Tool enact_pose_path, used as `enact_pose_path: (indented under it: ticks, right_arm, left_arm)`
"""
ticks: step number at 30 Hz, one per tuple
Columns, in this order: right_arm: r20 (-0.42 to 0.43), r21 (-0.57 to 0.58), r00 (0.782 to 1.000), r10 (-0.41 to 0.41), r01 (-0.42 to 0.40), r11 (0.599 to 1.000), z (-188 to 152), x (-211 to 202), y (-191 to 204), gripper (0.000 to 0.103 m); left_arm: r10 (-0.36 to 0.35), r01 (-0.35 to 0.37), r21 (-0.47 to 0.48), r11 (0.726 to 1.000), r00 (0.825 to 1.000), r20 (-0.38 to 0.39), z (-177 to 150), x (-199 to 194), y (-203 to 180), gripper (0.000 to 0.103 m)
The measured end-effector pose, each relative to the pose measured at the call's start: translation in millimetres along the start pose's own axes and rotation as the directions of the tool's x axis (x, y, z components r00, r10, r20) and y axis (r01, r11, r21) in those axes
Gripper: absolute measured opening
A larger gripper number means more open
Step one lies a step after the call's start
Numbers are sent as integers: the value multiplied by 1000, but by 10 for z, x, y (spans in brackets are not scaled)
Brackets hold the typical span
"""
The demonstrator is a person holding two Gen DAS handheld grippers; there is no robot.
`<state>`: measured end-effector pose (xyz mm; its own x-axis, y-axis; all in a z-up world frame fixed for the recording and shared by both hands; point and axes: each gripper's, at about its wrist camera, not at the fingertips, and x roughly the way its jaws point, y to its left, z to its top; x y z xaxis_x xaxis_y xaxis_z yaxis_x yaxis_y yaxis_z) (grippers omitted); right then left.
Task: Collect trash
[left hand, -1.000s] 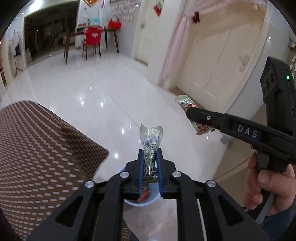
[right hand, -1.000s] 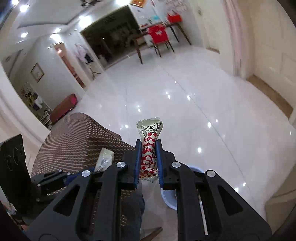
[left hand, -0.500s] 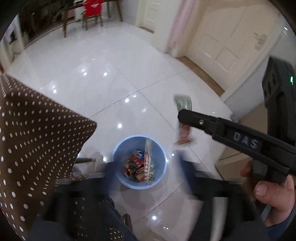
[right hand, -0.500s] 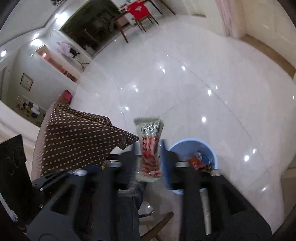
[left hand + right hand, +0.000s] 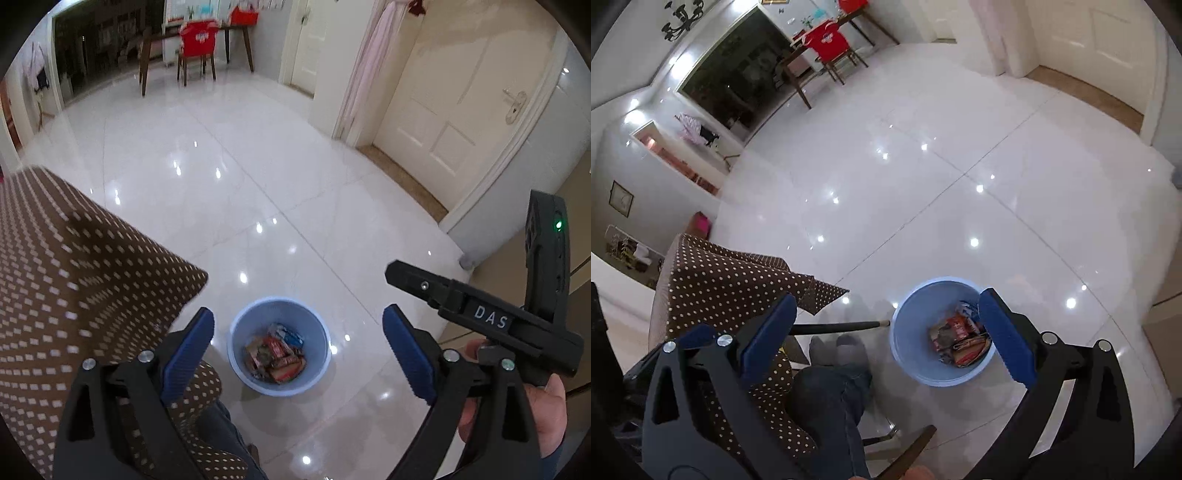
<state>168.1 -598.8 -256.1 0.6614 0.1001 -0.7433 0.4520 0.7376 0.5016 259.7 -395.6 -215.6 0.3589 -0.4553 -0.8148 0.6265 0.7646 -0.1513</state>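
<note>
A light blue trash bin [image 5: 236,354] stands on the white tile floor below both grippers, with several wrappers [image 5: 277,354] inside. It also shows in the right wrist view [image 5: 905,350], wrappers [image 5: 960,339] within. My left gripper [image 5: 297,321] is open and empty above the bin. My right gripper [image 5: 886,306] is open and empty, with the bin under its right finger. In the left wrist view the right gripper's body [image 5: 480,314] sits at the right, held by a hand.
A table with a brown polka-dot cloth [image 5: 74,295] is at the left, also in the right wrist view [image 5: 731,288]. The person's leg [image 5: 831,406] and feet are beside the bin. A white door [image 5: 461,110] and a far table with red chair [image 5: 197,40] stand beyond.
Both grippers opened and let their wrappers go; neither wrapper is between the fingers now. Both views tilted down over the blue bin.
</note>
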Motion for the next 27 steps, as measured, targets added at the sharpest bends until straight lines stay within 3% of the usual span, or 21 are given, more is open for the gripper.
enact_pose_path:
  ticks: [6, 12, 14, 16, 19, 27]
  right_arm:
    - [63, -34, 998, 2, 0, 999, 54, -422, 275, 97]
    - [150, -118, 988, 47, -29, 993, 63, -928, 808, 97]
    - [178, -158, 982, 62, -34, 987, 25, -1086, 1028, 97]
    - [207, -197, 976, 72, -31, 980, -19, -1247, 1260, 97]
    - [243, -241, 966, 87, -27, 970, -121, -1442, 1586, 97]
    - [305, -384, 941, 145, -18, 923, -479, -1902, 2403, 97]
  left_arm:
    - [31, -36, 36, 999, 992, 124, 6, -577, -8, 94]
    - [111, -127, 36, 991, 951, 290, -110, -1334, 84, 96]
    - [149, -176, 42, 984, 922, 357, -183, -1622, 102, 96]
    - [225, -270, 56, 961, 885, 408, -251, -1873, 115, 96]
    - [283, -336, 40, 941, 847, 450, -354, -2227, 210, 97]
    - [394, -392, -119, 912, 758, 521, -664, -3099, 661, 98]
